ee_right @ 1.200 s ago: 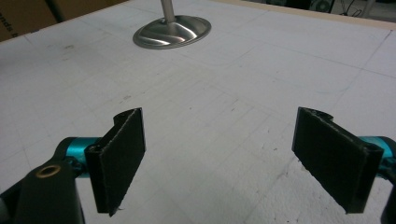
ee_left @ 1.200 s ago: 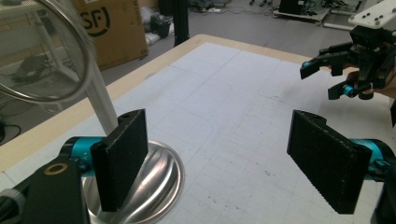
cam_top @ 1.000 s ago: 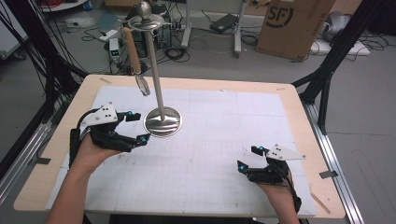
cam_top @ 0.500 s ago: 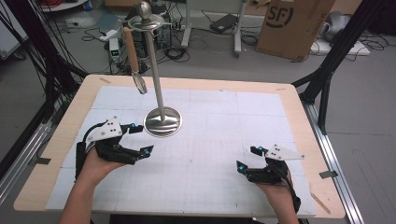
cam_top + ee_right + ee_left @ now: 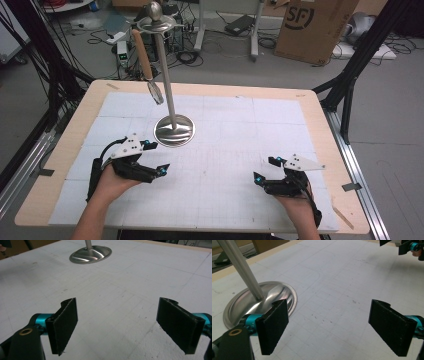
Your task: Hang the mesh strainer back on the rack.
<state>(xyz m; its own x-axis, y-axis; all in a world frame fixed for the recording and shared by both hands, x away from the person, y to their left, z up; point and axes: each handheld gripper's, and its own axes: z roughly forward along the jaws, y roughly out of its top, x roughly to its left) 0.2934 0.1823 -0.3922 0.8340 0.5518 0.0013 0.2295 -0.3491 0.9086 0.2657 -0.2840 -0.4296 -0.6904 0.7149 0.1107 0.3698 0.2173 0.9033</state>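
Observation:
A steel stand (image 5: 173, 131) with a round base and a tall pole stands on the white gridded mat (image 5: 225, 150). From its top hangs a wooden-handled utensil (image 5: 148, 67). My left gripper (image 5: 156, 156) is open, low over the mat just in front and to the left of the base (image 5: 259, 303). My right gripper (image 5: 264, 170) is open near the front right of the mat, nothing between its jaws. The stand's base (image 5: 90, 254) lies far ahead in the right gripper view. The right gripper (image 5: 404, 246) peeks in at the top right of the left gripper view.
The table's wooden border (image 5: 320, 125) frames the mat. Beyond the far edge are a cardboard box (image 5: 312, 27), cables and black tripod legs (image 5: 350, 75) on the floor.
My left gripper has drawn back toward the person and slightly right, away from the stand's base. The right gripper has stayed where it was.

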